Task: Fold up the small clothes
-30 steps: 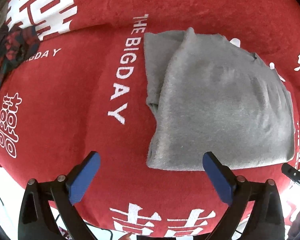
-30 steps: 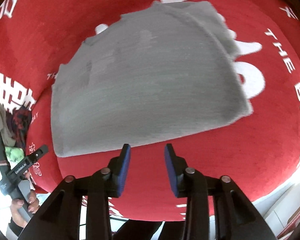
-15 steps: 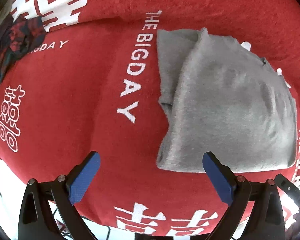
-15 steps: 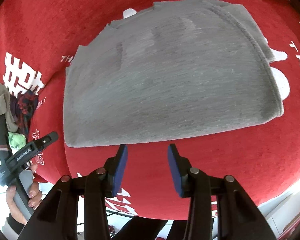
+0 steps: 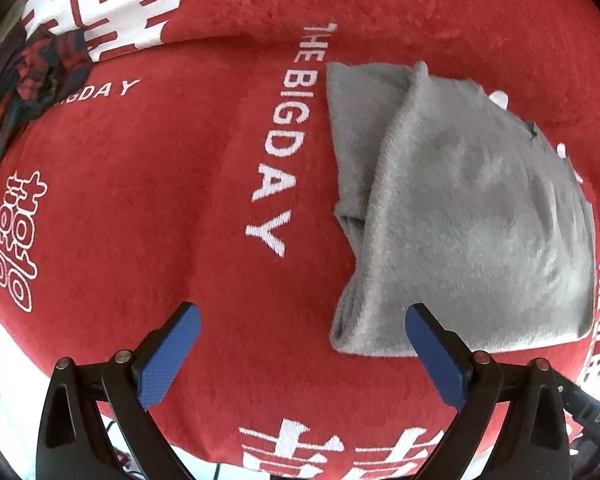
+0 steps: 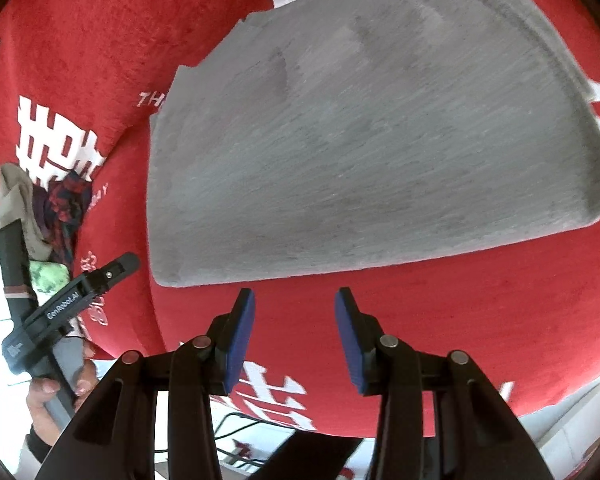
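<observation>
A grey garment (image 5: 460, 216), folded flat with a narrower layer showing along its left side, lies on the red cloth. My left gripper (image 5: 302, 316) points straight down with its jaws wide open. Its right finger (image 5: 432, 344) hangs over the garment's near left corner, and nothing is between the pads. In the right wrist view the garment (image 6: 360, 140) fills the upper middle. My right gripper (image 6: 295, 296) stands partly open just short of the garment's near edge, holding nothing.
The red cloth (image 5: 140, 200) with white lettering covers the table; its near edge and pale floor show below. A heap of dark patterned clothes (image 5: 32, 68) lies at the far left, with beige cloth (image 6: 16, 192) beside it. A hand (image 6: 56, 388) grips the left tool's handle.
The right gripper has moved in toward the grey garment, which now looks larger and nearer to its fingertips, and its jaws stand slightly wider. The left gripper has drifted only a little.
</observation>
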Action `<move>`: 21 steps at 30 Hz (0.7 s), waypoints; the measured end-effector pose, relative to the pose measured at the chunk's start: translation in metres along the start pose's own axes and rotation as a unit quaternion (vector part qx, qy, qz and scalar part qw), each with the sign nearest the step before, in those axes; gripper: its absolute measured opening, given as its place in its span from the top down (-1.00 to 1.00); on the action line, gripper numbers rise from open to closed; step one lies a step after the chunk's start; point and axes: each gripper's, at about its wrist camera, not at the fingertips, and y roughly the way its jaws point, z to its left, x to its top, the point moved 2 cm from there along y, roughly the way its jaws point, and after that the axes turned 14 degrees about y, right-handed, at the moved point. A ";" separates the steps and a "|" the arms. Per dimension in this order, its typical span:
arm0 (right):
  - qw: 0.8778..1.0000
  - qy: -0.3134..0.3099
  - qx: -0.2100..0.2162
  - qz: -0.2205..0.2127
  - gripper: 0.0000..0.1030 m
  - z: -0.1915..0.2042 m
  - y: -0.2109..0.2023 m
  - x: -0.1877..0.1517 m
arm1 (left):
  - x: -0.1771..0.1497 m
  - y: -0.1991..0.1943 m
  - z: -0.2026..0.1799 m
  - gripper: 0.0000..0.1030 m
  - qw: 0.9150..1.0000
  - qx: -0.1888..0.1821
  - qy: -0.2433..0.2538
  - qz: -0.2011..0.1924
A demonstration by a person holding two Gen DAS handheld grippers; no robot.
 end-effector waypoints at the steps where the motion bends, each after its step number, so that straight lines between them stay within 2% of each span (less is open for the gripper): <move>1: 1.000 0.005 0.009 0.002 0.12 0.001 0.002 0.000 | 0.000 0.000 0.002 -0.99 1.000 -0.007 -0.004 -0.005; 6: 0.996 0.055 0.073 0.011 0.10 -0.001 0.015 0.001 | 0.006 0.003 0.012 -0.99 0.999 -0.036 -0.013 -0.020; 8: 0.991 0.082 0.101 0.016 -0.11 -0.004 0.021 -0.001 | 0.009 0.005 0.012 -0.99 0.999 -0.032 -0.004 -0.020; 11: 0.985 0.113 0.127 0.026 -0.11 -0.008 0.032 -0.006 | 0.015 0.009 0.015 -0.99 0.999 -0.038 -0.002 -0.022; 15: 0.978 0.144 0.151 0.029 -0.11 -0.014 0.043 -0.013 | 0.022 0.017 0.025 -0.99 0.997 -0.064 -0.027 -0.016; 21: 0.965 0.173 0.194 0.018 -0.11 -0.015 0.057 -0.017 | 0.033 0.026 0.036 -0.99 0.995 -0.088 -0.052 -0.013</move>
